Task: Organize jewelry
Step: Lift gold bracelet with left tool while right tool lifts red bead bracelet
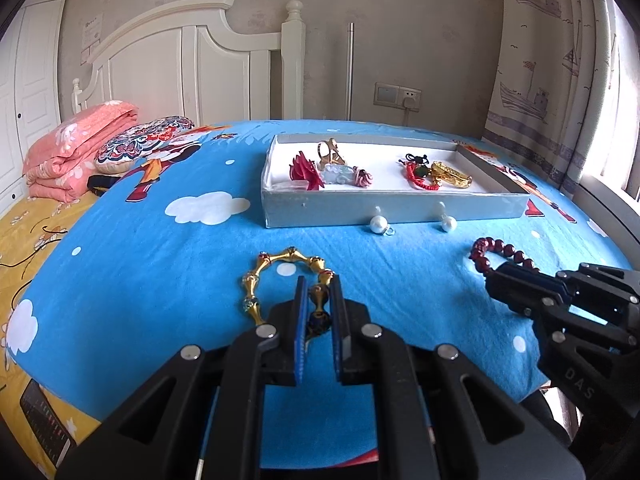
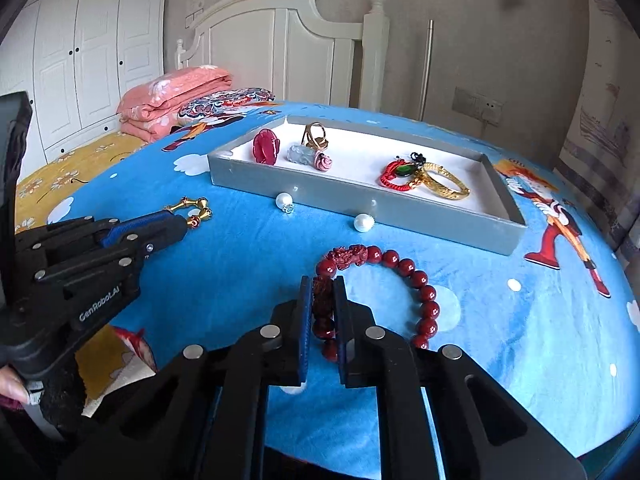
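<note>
Gold link bracelet (image 1: 280,276) and red bead bracelet (image 2: 400,280) on blue blanket, near grey tray (image 2: 400,208)

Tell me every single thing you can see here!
Tray: one, grey, on the bed.
Jewelry in tray: several pieces, red, gold, pale.
Pearls: two, white, before the tray.
Gold bracelet: one, between left fingers.
Red bead bracelet: one, between right fingers.
Blanket: one, blue, cartoon print.
Folded quilt: one, pink, far left.
Pillow: one, patterned.
Headboard: white.
Left gripper: black, shut.
Right gripper: black, shut.
</note>
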